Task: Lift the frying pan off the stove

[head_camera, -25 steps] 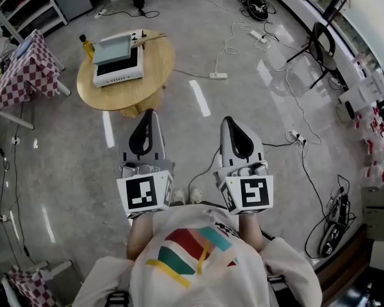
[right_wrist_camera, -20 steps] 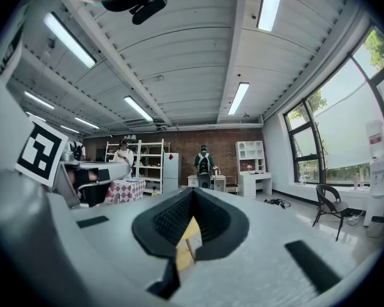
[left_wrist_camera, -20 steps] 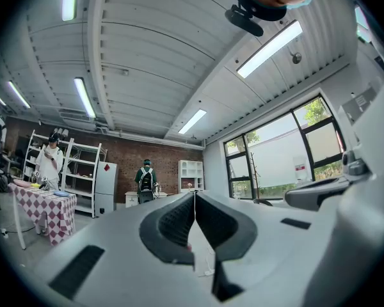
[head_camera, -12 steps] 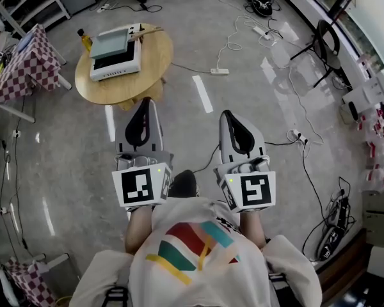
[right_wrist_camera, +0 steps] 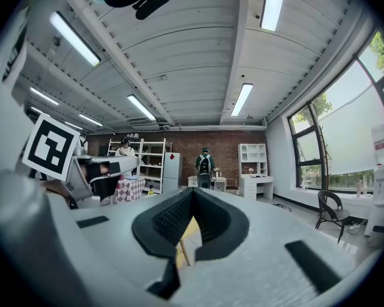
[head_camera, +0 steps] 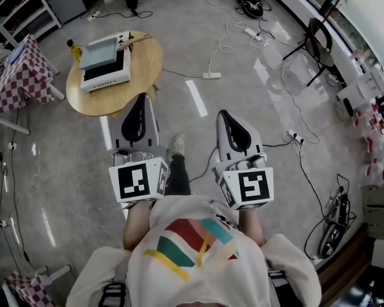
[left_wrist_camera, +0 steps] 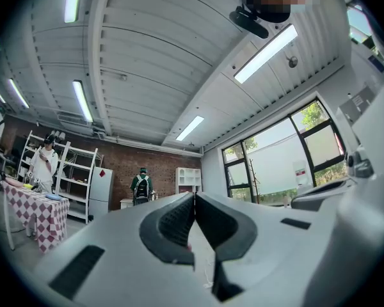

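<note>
Both tools are pressed together and empty: your left tool (head_camera: 143, 101) and right tool (head_camera: 225, 115) hang over the glossy floor (head_camera: 64, 158), well apart from the frying pan (head_camera: 99, 53), which sits on the white stove (head_camera: 104, 74) on the round wooden surface (head_camera: 139, 75). Arrive closed and you'll likely shove the slim wooden handle (head_camera: 136, 41) rather than clamp it. Gripped far out, the flat, square, pale pan could tip. Mind the loose cables (head_camera: 223, 43) on your right.
</note>
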### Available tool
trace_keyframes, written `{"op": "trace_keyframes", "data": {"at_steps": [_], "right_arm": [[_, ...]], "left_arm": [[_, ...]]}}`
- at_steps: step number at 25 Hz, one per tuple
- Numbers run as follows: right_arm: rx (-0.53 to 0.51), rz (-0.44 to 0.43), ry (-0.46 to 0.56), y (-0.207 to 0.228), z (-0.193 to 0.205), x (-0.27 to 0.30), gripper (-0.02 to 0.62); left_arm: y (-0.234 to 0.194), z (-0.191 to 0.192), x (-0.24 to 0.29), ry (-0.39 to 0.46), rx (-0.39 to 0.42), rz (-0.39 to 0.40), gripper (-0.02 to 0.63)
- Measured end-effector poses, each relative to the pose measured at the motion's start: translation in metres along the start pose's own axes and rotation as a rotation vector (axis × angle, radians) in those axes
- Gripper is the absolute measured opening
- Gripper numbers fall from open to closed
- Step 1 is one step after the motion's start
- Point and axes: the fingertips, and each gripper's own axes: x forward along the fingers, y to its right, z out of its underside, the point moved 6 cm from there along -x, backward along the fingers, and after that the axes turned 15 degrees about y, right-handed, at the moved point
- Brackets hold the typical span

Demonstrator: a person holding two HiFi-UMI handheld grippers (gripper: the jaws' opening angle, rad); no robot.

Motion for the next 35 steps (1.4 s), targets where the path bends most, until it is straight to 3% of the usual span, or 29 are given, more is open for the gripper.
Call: {"op": "trace_keyframes", "data": {"at_steps": [16,21,27,35], "right_arm": [[-0.036,0.048,-0.046,0.047,0.045,0.11,-0.005],[-0.034,0.081,-0.032,0.064,0.051,0.163,-0.005],[-0.052,0.103,-0.044,0.087,0.062,0.237,-0.005],[-0.053,0.095,-0.06,0.104,0.088,0.342,-0.005]], "left_arm": [[-0.037,0.07,0.112,-0.021,-0.055,-0.002,0.006],[-0.054,0.086,0.166,-0.007,-0.061,0.023,0.006],[-0.084,0.117,0.237,-0.021,-0.123,0.009,0.006],[-0.13,0.16,0.323,-0.009,-0.1,0.006,0.006]]}}
